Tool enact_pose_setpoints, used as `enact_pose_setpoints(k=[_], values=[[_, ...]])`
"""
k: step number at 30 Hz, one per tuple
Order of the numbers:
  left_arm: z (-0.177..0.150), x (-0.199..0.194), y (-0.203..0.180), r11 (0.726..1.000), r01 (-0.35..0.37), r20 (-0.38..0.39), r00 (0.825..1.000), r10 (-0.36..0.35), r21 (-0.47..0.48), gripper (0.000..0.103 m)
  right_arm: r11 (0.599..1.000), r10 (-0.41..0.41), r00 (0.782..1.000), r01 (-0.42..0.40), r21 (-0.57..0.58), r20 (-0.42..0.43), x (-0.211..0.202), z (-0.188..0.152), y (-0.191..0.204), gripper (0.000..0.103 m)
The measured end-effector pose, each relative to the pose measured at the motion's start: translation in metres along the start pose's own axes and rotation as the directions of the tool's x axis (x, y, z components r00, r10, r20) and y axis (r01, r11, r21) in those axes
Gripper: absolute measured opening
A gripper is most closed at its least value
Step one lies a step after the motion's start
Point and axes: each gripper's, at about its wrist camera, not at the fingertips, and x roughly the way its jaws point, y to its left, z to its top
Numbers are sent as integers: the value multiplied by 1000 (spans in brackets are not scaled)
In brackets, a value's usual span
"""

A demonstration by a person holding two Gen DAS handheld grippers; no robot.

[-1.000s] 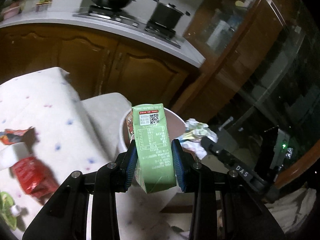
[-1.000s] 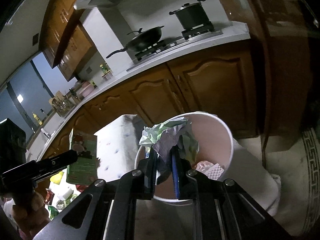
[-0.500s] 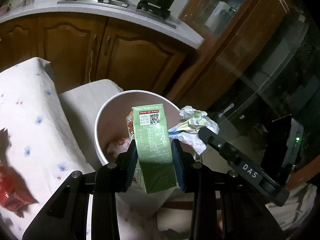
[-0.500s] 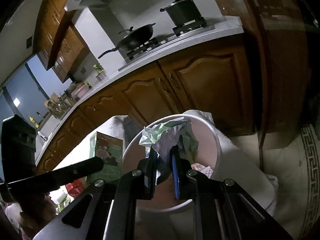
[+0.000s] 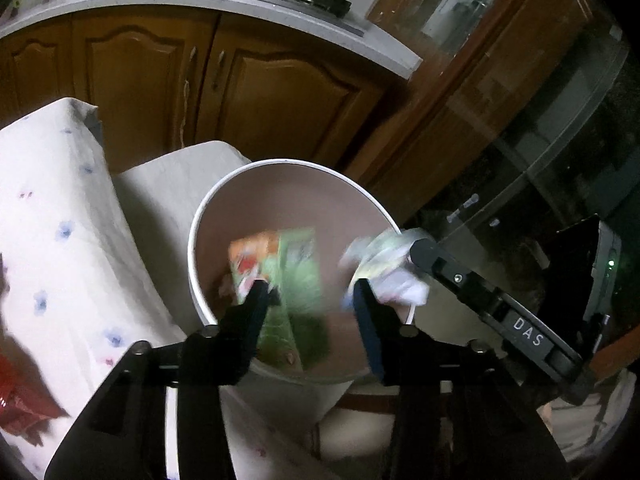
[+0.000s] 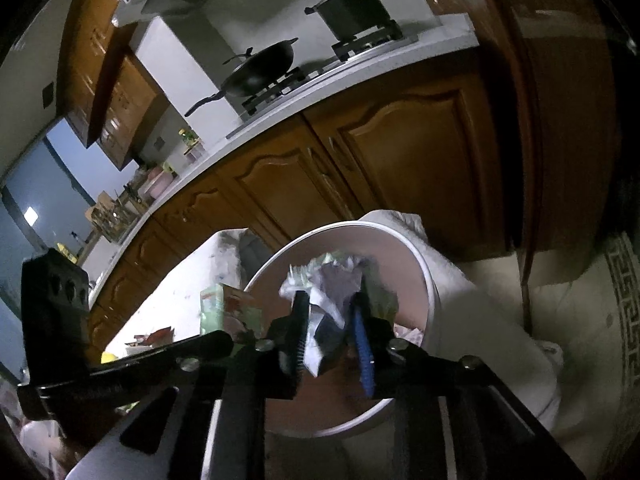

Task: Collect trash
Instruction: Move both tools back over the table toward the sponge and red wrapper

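Note:
A white round bin [image 5: 208, 216] stands below both grippers; it also shows in the right wrist view [image 6: 430, 280]. My left gripper [image 5: 312, 292] is open over the bin. A green drink carton [image 5: 296, 280], blurred, is loose between its fingers and falling into the bin; it also shows in the right wrist view [image 6: 224, 308]. My right gripper [image 6: 330, 308] holds crumpled paper [image 6: 336, 284] over the bin, its jaws a little apart; the paper is blurred. The paper also shows in the left wrist view [image 5: 384, 264].
A white cloth-covered table [image 5: 52, 240] lies left of the bin with a red wrapper [image 5: 16, 396] on it. Wooden cabinets [image 5: 248, 92] and a counter with a wok [image 6: 260, 68] and pot [image 6: 352, 8] stand behind. A patterned rug [image 6: 624, 320] is at the right.
My left gripper has opened and let go of the green carton, which drops into the bin. My right gripper's jaws have widened around the crumpled paper. Both grippers moved closer over the bin.

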Motion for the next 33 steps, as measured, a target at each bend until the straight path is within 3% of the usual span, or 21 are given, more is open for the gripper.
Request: enact_pose_setpoints(k=[9, 15, 19, 30, 33], values=[[-10, -20, 12, 999, 13, 23, 1000, -12, -39, 52, 1000, 5, 1000, -5, -2, 9, -5, -2, 6, 39], [-22, -52, 24, 999, -23, 85, 996, 26, -47, 52, 1000, 20, 1000, -19, -13, 16, -11, -6, 15, 52], [-35, -74, 38, 996, -56, 123, 990, 64, -70, 52, 999, 40, 999, -39, -23, 27, -17, -13, 27, 68], [-70, -123, 73, 985, -113, 187, 973, 136, -131, 56, 995, 83, 996, -82, -55, 16, -24, -31, 62, 72], [-82, -141, 83, 978, -147, 221, 959, 176, -145, 62, 993, 97, 995, -96, -75, 9, -23, -38, 76, 72]])
